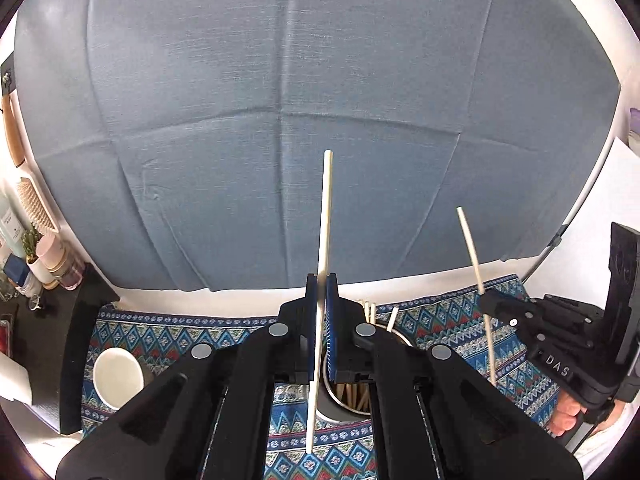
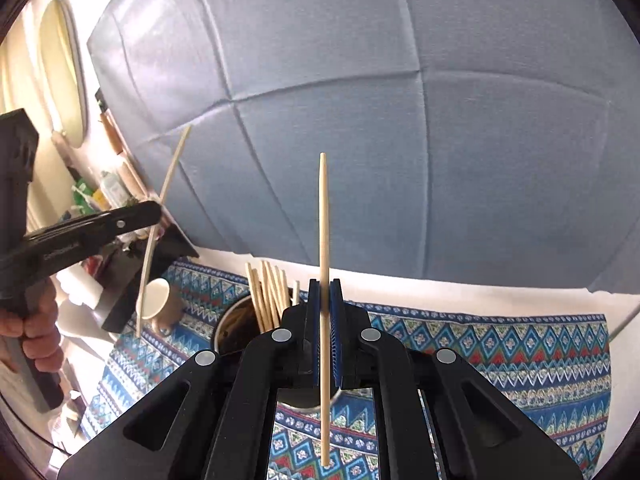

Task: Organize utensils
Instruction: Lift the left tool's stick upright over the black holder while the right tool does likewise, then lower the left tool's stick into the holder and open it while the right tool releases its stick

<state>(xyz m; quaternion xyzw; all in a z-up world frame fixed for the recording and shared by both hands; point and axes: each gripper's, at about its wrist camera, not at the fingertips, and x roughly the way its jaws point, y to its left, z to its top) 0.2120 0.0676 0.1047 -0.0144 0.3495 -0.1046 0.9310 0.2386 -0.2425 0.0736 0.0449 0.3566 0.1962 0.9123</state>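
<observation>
My left gripper (image 1: 322, 280) is shut on a pale wooden chopstick (image 1: 325, 216), held upright above the table. My right gripper (image 2: 325, 285) is shut on another wooden chopstick (image 2: 323, 220), also upright. A dark round holder cup (image 2: 232, 332) with several chopsticks (image 2: 266, 292) standing in it sits just below and between both grippers; it also shows in the left wrist view (image 1: 344, 404). The right gripper (image 1: 486, 298) with its chopstick (image 1: 472, 248) shows at the right of the left wrist view. The left gripper (image 2: 158, 210) with its chopstick (image 2: 170, 176) shows at the left of the right wrist view.
A patterned blue cloth (image 2: 500, 344) covers the table. A white paper cup (image 1: 118, 376) lies on its side at the left, also in the right wrist view (image 2: 154, 298). A blue-grey backdrop (image 1: 280, 80) hangs behind. Bottles and small items (image 1: 44, 264) stand at the far left.
</observation>
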